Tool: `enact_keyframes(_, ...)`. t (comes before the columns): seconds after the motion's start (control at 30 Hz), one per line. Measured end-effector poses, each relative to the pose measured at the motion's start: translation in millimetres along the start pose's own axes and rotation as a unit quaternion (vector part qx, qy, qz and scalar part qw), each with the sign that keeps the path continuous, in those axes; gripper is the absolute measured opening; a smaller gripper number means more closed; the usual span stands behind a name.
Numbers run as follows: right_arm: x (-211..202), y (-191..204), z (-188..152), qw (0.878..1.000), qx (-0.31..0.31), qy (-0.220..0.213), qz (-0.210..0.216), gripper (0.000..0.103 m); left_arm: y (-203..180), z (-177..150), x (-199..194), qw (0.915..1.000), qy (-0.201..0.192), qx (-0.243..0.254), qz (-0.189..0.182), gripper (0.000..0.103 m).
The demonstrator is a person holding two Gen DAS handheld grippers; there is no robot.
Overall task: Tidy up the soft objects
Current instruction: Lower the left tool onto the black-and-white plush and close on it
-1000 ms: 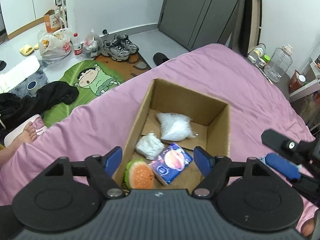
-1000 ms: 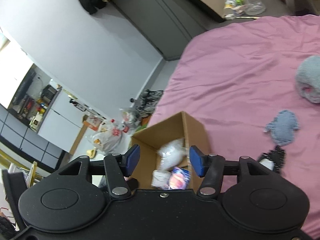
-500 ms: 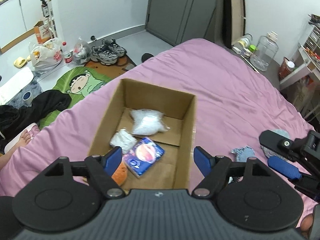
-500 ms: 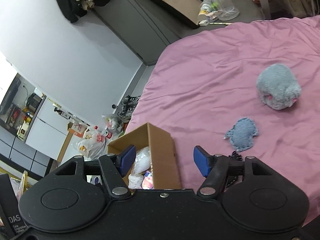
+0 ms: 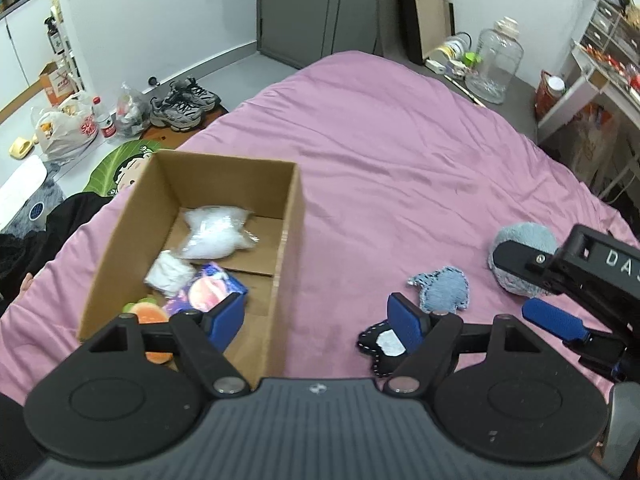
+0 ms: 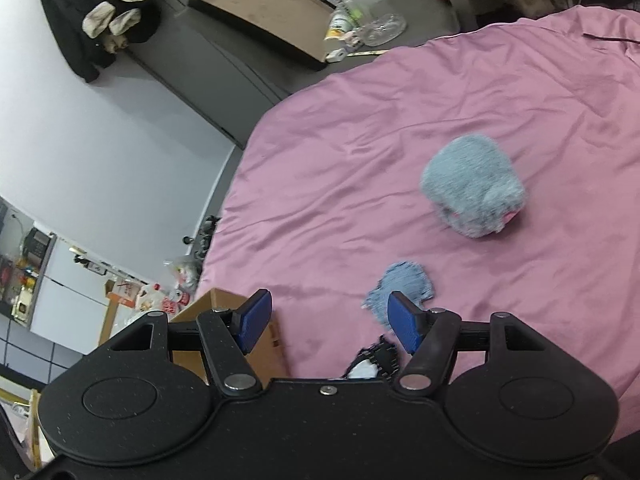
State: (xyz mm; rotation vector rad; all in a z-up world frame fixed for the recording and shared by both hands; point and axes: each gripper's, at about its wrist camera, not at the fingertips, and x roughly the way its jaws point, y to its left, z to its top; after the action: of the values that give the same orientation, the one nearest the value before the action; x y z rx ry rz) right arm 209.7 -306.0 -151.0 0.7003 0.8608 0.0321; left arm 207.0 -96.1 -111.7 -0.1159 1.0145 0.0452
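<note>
Pink bedsheet (image 5: 400,152). Grey fluffy toy (image 6: 474,186) lies well beyond the parted, empty right gripper (image 6: 326,320); left gripper (image 5: 316,318) likewise parted, empty.

My left gripper (image 5: 318,320) is matt black plastic with a ribbed grey housing, and its fingertips (image 5: 404,322) wear blue pads of fine-textured rubber. Beneath them the bed sheet (image 5: 380,152) is smooth pink cloth with a faint sheen, lightly creased. The box (image 5: 290,240) is plain brown corrugated cardboard, matt throughout. Inside it a clear crinkly plastic bag (image 5: 218,232) shines, and a glossy printed packet (image 5: 208,290) catches light. The grey plush (image 6: 472,186) is fuzzy (slightly blurred here), the blue piece (image 6: 402,286) looks like frayed denim, perhaps knit.
</note>
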Motion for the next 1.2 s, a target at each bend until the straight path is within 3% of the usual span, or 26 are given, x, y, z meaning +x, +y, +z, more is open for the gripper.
enact_keyframes(0.6,9.3,-61.4,31.0,0.999,0.013,0.039,0.010,0.068,-65.9,-19.9,44.3,0.9985,0.036,0.029,0.030,0.077)
enact_keyframes(1.2,45.9,-86.6,38.4,0.994,0.063,0.090,0.026,0.068,-70.9,-35.0,92.8,0.9961,0.087,-0.002,0.016,0.073)
